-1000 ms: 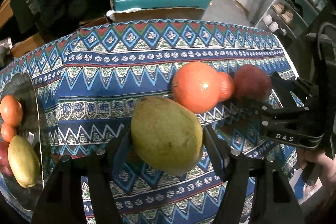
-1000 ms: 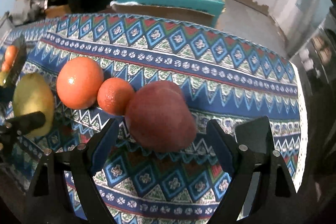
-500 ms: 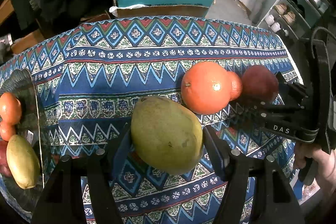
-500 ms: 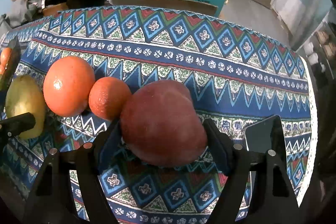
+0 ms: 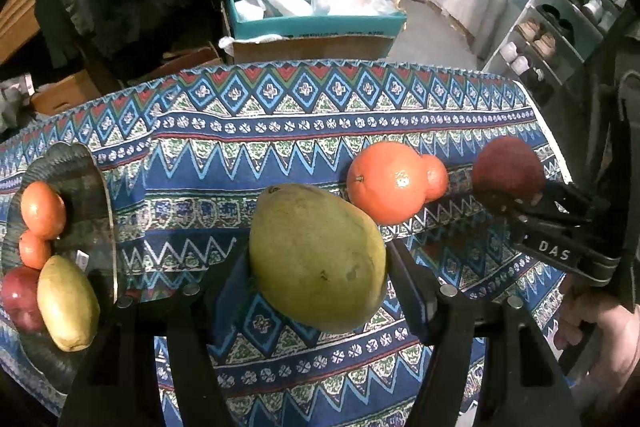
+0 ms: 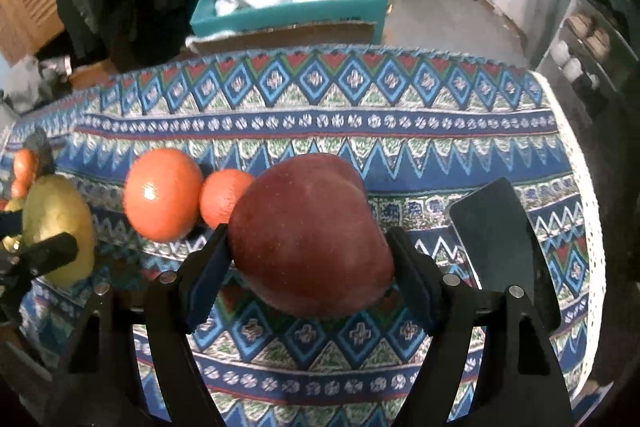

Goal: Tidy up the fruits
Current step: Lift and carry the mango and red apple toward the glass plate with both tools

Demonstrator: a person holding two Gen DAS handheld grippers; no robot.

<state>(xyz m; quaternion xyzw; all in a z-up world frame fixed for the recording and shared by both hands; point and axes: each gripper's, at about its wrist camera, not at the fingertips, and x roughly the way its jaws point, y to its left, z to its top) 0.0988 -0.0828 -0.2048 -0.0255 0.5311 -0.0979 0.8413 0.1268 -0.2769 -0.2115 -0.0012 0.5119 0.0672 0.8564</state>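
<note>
My left gripper [image 5: 316,287] is shut on a green-yellow mango [image 5: 316,259] and holds it above the patterned cloth. My right gripper [image 6: 310,263] is shut on a dark red apple [image 6: 310,235], lifted off the cloth; the apple also shows in the left wrist view [image 5: 508,167]. A large orange [image 5: 386,183] and a small orange [image 5: 436,177] lie touching on the cloth between the two grippers. A dark glass plate [image 5: 80,163] at the left holds two oranges, a red apple and a mango [image 5: 66,301].
The table carries a blue zigzag-patterned cloth [image 5: 280,131]. A dark flat phone-like object [image 6: 496,239] lies on the cloth to the right of my right gripper. Behind the table stand a teal box with bags [image 5: 316,15] and a shoe rack [image 5: 560,27].
My right gripper closed on the red apple and lifted it away from the small orange. My left gripper rose slightly with the mango.
</note>
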